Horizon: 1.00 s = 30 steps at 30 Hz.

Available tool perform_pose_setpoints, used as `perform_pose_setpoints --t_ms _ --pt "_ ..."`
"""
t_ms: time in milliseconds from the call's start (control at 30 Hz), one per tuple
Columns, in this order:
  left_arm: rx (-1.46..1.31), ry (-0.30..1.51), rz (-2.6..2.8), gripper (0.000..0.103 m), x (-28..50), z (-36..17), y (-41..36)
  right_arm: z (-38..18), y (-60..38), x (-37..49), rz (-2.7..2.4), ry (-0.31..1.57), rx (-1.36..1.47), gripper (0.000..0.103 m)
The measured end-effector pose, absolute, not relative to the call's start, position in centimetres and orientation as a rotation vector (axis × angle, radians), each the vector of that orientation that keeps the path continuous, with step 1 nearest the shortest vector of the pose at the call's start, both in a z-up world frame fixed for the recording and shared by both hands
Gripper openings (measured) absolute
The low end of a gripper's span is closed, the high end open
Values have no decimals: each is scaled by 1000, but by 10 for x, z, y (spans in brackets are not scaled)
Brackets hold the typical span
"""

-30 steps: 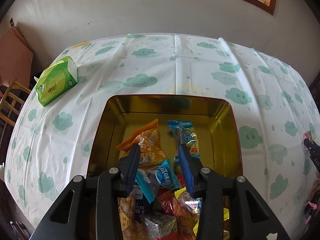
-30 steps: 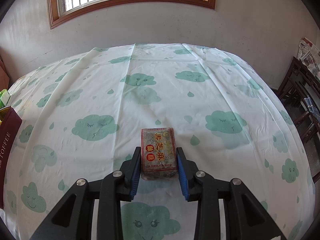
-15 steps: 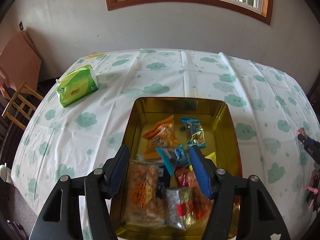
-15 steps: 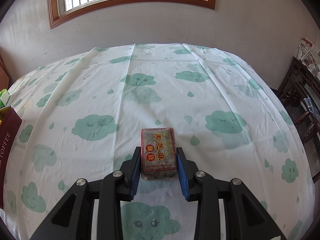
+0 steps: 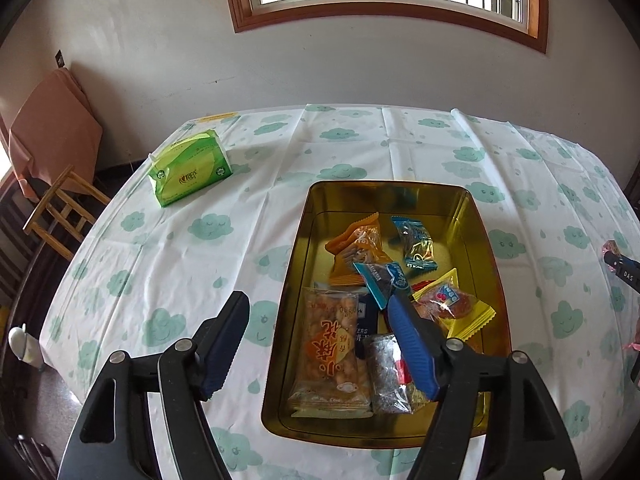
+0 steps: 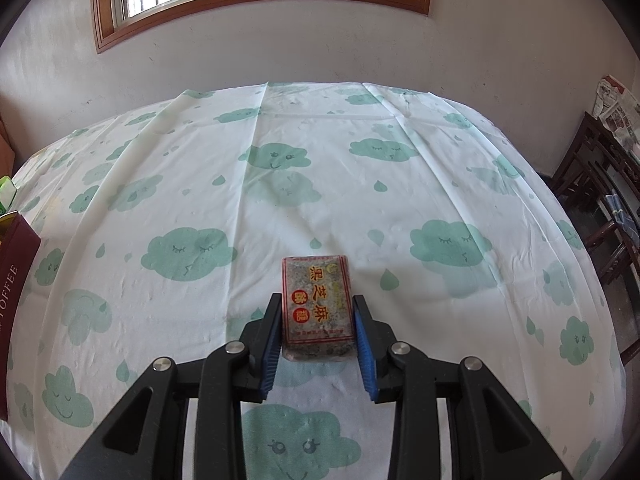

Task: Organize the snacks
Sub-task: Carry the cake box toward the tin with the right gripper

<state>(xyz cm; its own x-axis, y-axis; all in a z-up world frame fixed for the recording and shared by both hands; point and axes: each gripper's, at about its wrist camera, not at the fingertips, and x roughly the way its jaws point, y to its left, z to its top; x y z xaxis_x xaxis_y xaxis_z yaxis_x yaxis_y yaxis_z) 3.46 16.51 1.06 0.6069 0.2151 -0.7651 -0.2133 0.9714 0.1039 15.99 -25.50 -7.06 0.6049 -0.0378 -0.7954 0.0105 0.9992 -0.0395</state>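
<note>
A gold tin (image 5: pixel 484 236) on the cloud-print tablecloth holds several wrapped snacks: an orange pack (image 5: pixel 358 246), a blue pack (image 5: pixel 416 244), a peanut-bar pack (image 5: pixel 332 348), a yellow pack (image 5: pixel 456 308). My left gripper (image 5: pixel 316 328) is open and empty, held above the tin's near left side. My right gripper (image 6: pixel 318 322) is closed on a black sesame bar (image 6: pixel 318 300), which rests on the cloth. The tin's dark red side (image 6: pixel 16 276) shows at the left edge of the right wrist view.
A green tissue pack (image 5: pixel 190 168) lies at the table's far left. A wooden chair (image 5: pixel 60 216) stands off the left edge. Dark wooden chairs (image 6: pixel 600 200) stand to the right of the table. A wall with a window lies behind.
My left gripper has opened wide and risen back away from the tin, leaving the snacks in it. My right gripper and the sesame bar have not moved.
</note>
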Motion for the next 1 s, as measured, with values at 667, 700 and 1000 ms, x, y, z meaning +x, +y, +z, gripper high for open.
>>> perform_pose_setpoints --t_ms 667,700,1000 --pt "-37 900 262 75 11 -3 173 -65 -225 140 -50 954 -38 30" --pt "-40 900 263 75 10 -3 174 -63 -221 138 -44 954 -38 30" --pt "-53 892 302 77 1 -3 186 -36 -167 115 76 929 -32 30"
